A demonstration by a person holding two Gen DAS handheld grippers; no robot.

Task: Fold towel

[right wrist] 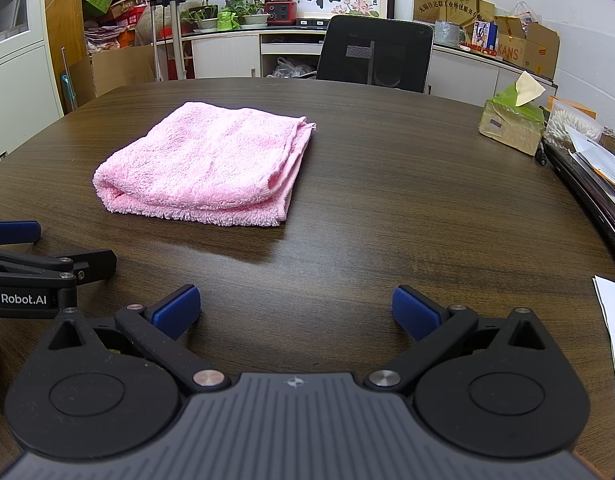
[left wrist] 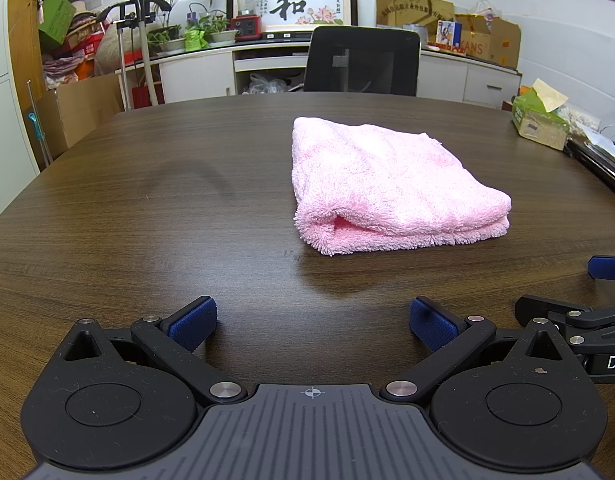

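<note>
The left gripper (left wrist: pixel 313 322) and the right gripper (right wrist: pixel 295 312) are both sitting low over the table (left wrist: pixel 147 200) with jaws spread wide and nothing between them, hanging side by side just short of the pink towel (left wrist: pixel 387 184), which is lying folded into a thick stack, so the folding is probably finishing or done. The right wrist view is showing the layered hemmed edges on the towel's right side, while the left wrist view is showing its rounded fold and a pocket gaping at the near corner
</note>
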